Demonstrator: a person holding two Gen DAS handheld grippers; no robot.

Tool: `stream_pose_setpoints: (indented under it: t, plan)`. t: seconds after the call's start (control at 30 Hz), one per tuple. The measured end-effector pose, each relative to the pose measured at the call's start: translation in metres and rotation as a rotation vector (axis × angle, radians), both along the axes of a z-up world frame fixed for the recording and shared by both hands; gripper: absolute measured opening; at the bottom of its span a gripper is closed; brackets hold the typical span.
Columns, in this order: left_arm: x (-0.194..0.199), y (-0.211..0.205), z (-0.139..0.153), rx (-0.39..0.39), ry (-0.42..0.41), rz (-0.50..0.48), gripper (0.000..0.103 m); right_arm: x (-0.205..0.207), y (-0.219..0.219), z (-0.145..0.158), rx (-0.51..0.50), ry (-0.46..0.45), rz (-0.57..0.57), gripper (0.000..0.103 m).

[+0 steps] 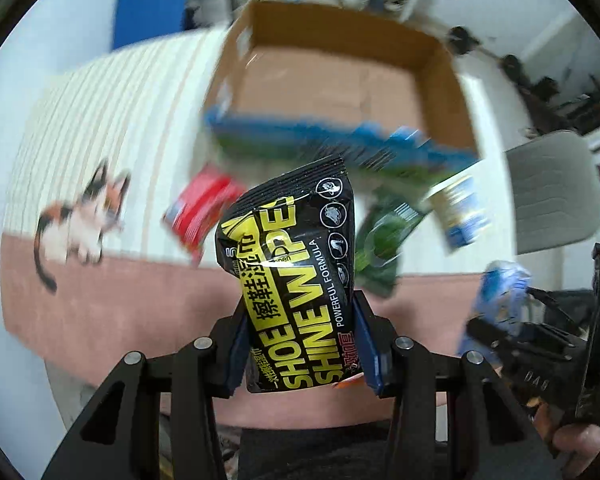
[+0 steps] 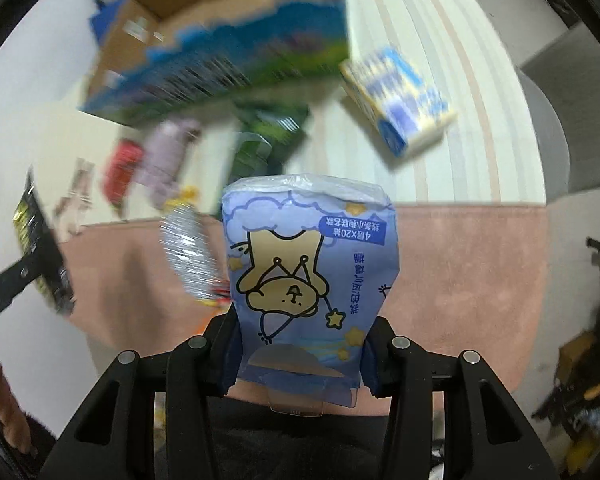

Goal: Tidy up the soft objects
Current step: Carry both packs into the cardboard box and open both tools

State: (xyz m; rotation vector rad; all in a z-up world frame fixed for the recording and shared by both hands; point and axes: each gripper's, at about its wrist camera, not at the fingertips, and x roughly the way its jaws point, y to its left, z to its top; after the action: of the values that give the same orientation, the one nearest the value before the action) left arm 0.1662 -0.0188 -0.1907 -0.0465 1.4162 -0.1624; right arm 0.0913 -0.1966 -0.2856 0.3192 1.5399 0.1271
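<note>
Left wrist view: the left gripper [image 1: 302, 344] points steeply down, its two black fingers with blue pads pinching the lower sides of a black and yellow soft pack of shoe shine wipes [image 1: 296, 280]. The pack stands up between the jaws, above a bedspread [image 1: 100, 120] that is cream with thin stripes and turns to plain pink lower in the picture. Beyond the pack sits an open brown cardboard box [image 1: 340, 76] with a blue and green printed front edge. Blurred items lie on the bedspread before the box — a red packet [image 1: 202, 210], a dark green packet [image 1: 380, 248] and a white and blue tissue pack [image 1: 462, 212]. A toy calico cat [image 1: 80, 224] lies well off to the left. At the right edge the right gripper [image 1: 536, 344] appears, dark and blurred, with a pale blue pack in it.

Right wrist view: the right gripper [image 2: 300, 352] also points down, its jaws pressed in on a pale blue soft tissue pack printed with a cartoon bear and stars [image 2: 308, 276] — the wrapper creases inward at the pads. The cardboard box [image 2: 220, 40] sits upper left, the white and blue tissue pack [image 2: 400, 100] to the right of it. A silvery foil packet [image 2: 188, 252] lies just left of the held pack. The wipes pack [image 2: 40, 248] shows at the far left edge.
</note>
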Motion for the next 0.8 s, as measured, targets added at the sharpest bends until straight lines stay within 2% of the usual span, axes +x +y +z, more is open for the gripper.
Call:
stream_pose_setpoints:
  t: [0.07,0.17,0.23,0.3,0.43,0.53,0.67,0.8]
  plan:
    - [0.024,-0.015,0.020,-0.012,-0.011,-0.036,0.043,0.016,-0.007,0.035,0.044,-0.047,0.006,0.050]
    - [0.074,-0.026,0.031,-0.014,-0.017,-0.095,0.043,0.053,-0.002,0.070,0.072,-0.098,0.014,0.050]
    - [0.111,-0.031,0.031,-0.021,-0.003,-0.127,0.043,0.086,0.003,0.083,0.071,-0.131,0.018,0.050]
    - [0.153,-0.032,0.019,-0.041,0.034,-0.156,0.043,0.123,0.008,0.086,0.034,-0.159,0.020,0.050]
    - [0.234,-0.041,-0.015,-0.110,0.133,-0.189,0.043,0.195,0.012,0.066,0.016,-0.133,0.018,0.050]
    - [0.280,-0.048,-0.045,-0.167,0.200,-0.200,0.043,0.241,0.015,0.043,-0.041,-0.111,0.025,0.050]
    - [0.317,-0.064,-0.074,-0.192,0.266,-0.245,0.043,0.290,0.016,0.009,-0.090,-0.063,0.035,0.050]
    - [0.338,-0.075,-0.102,-0.207,0.324,-0.278,0.043,0.314,0.005,-0.012,-0.151,-0.036,0.046,0.050]
